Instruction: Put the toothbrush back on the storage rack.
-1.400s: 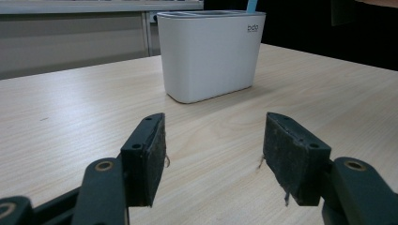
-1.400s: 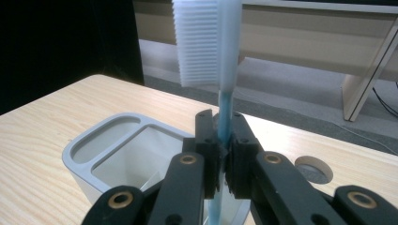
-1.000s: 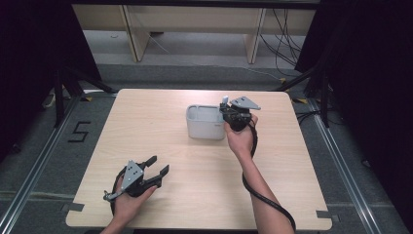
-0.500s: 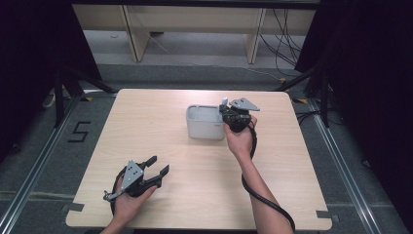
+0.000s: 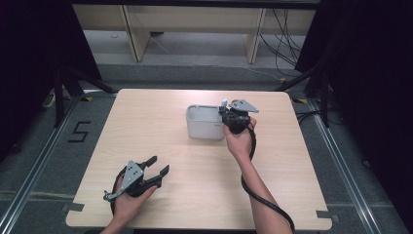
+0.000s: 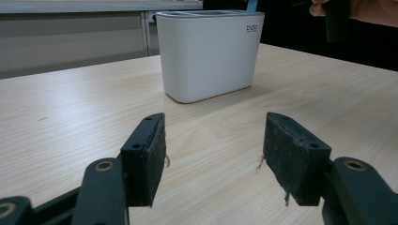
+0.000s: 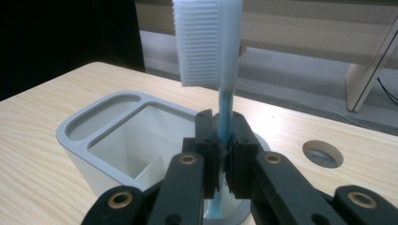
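**Toothbrush held at holder, little movement**

Right gripper point(image 7: 223, 149) is clamping a blue toothbrush point(image 7: 220, 51) upright by the stem, bristles up, lower end dipping into the white holder point(image 5: 204, 122) just below its jaws. Over the last second it is barely shifting: likely seating or lifting, cannot tell which. Left gripper point(image 5: 157, 171) is resting open and empty on the bench point(image 5: 160, 112), holder well ahead of it.
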Motion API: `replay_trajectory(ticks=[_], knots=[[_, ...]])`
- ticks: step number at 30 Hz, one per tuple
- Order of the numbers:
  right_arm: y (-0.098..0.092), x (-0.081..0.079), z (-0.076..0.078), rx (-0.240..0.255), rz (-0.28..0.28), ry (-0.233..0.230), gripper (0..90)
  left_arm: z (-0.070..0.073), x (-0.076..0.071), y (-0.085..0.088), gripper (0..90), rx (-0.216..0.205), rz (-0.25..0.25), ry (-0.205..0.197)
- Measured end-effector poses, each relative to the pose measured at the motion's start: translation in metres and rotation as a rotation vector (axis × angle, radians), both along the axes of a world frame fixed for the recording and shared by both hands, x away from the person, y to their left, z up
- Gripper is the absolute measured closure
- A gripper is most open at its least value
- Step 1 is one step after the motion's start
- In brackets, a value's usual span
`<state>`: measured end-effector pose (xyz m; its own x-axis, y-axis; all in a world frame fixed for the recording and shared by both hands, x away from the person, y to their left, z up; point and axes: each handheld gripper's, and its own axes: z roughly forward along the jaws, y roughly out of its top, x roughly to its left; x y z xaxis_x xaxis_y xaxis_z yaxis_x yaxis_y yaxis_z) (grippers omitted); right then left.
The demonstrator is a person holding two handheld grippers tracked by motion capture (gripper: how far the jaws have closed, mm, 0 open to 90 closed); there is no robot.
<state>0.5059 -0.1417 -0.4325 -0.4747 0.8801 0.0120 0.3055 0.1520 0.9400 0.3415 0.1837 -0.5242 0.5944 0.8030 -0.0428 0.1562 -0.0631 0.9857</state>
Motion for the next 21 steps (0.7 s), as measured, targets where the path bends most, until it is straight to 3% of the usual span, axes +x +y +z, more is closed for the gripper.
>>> replay_trajectory(ticks=[4, 6, 15, 21], knots=[[0.0011, -0.002, -0.0013, 0.02, -0.013, 0.032, 85.3, 0.0, 0.0, 0.0, 38.9, -0.001, 0.0, 0.0], [-0.0004, 0.0005, -0.0027, -0.005, -0.002, -0.005, 85.3, 0.0, 0.0, -0.0001, 38.9, -0.001, 0.0, 0.0], [0.0008, -0.0012, -0.0065, 0.026, -0.012, 0.039, 85.2, 0.0, 0.0, 0.0, 38.9, -0.001, -0.001, 0.0], [-0.0007, 0.0009, -0.009, 0.0, -0.003, 0.014, 85.2, 0.0, 0.0, 0.0, 38.9, -0.001, -0.002, 0.0]])
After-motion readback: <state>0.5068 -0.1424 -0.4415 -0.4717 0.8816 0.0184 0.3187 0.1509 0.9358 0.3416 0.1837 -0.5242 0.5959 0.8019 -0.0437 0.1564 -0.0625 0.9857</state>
